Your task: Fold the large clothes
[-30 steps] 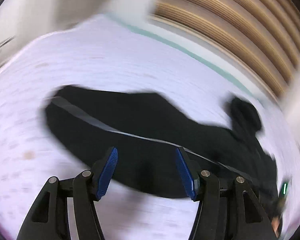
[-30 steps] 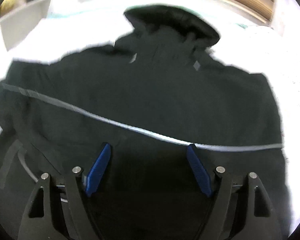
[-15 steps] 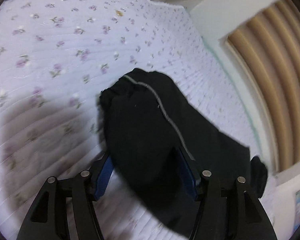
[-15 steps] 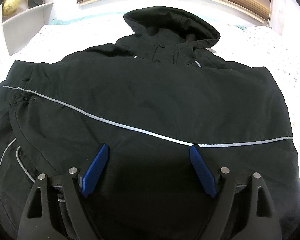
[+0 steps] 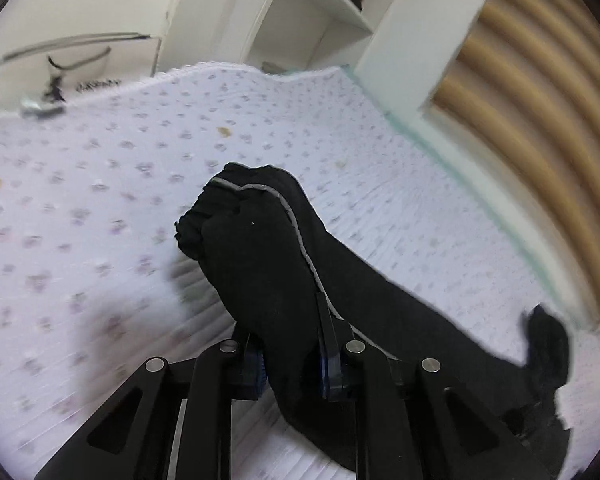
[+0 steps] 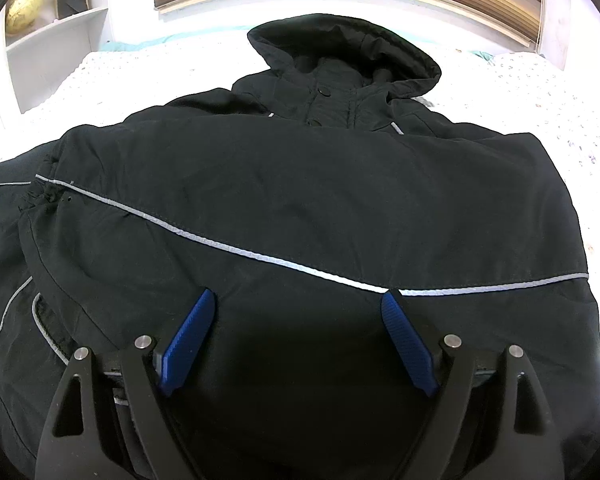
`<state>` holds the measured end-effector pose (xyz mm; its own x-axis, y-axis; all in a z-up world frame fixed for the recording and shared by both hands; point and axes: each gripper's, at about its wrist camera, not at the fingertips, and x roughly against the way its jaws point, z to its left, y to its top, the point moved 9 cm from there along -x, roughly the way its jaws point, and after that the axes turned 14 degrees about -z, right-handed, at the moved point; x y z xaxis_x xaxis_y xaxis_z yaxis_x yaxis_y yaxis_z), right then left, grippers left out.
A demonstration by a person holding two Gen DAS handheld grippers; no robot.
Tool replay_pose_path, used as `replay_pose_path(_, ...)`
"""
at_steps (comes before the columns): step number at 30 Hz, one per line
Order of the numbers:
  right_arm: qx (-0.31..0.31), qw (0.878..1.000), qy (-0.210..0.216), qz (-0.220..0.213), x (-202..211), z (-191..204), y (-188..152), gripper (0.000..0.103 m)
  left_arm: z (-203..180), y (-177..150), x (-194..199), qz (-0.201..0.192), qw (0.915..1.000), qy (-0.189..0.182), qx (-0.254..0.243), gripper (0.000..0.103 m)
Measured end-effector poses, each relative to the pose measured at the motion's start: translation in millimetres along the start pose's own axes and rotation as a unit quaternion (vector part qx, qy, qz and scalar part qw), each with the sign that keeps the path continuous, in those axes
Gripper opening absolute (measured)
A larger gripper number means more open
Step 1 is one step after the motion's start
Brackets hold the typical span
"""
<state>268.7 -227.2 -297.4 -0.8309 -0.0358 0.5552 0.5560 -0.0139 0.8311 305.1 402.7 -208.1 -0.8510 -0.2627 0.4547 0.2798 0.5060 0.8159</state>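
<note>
A large black hooded jacket point(image 6: 300, 200) with thin grey reflective piping lies spread on the bed, hood point(image 6: 340, 52) at the far end, one sleeve folded across its body. My right gripper point(image 6: 296, 336) is open and empty, low over the jacket's near part. In the left wrist view my left gripper point(image 5: 292, 360) is shut on the jacket's other sleeve point(image 5: 260, 248). The sleeve is bunched between the blue pads and its cuff sticks up beyond them, above the bedspread.
The bed has a white quilted bedspread point(image 5: 100, 200) with small purple flowers. White shelves point(image 5: 320, 20) stand past the bed's far corner and a wooden slatted headboard point(image 5: 540, 100) runs along its far side. A yellow globe point(image 6: 24, 10) sits on a shelf.
My left gripper has closed on the sleeve and lifted it from the bedspread. My right gripper stays open and has barely moved.
</note>
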Motion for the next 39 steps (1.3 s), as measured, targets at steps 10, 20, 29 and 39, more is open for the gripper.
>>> replay_pose_path(10, -0.005, 1.000, -0.020, 0.004, 14, -4, 9, 0.088, -176, 32, 121, -0.088, 0.9755, -0.145, -0.140, 0.017)
replay_pose_path(20, -0.047, 0.995, -0.013, -0.085, 143, -48, 66, 0.088, -412, -110, 207, 0.008, 0.8997, -0.356, -0.253, 0.017)
replay_pose_path(29, -0.044, 0.998, -0.025, -0.038, 157, -86, 35, 0.088, -441, -332, 149, 0.210, 0.8565, -0.345, -0.321, 0.017)
replay_pose_path(39, -0.105, 0.993, 0.042, 0.031, 124, -73, 22, 0.088, -436, -293, 188, 0.253, 0.8294, -0.436, -0.241, 0.040)
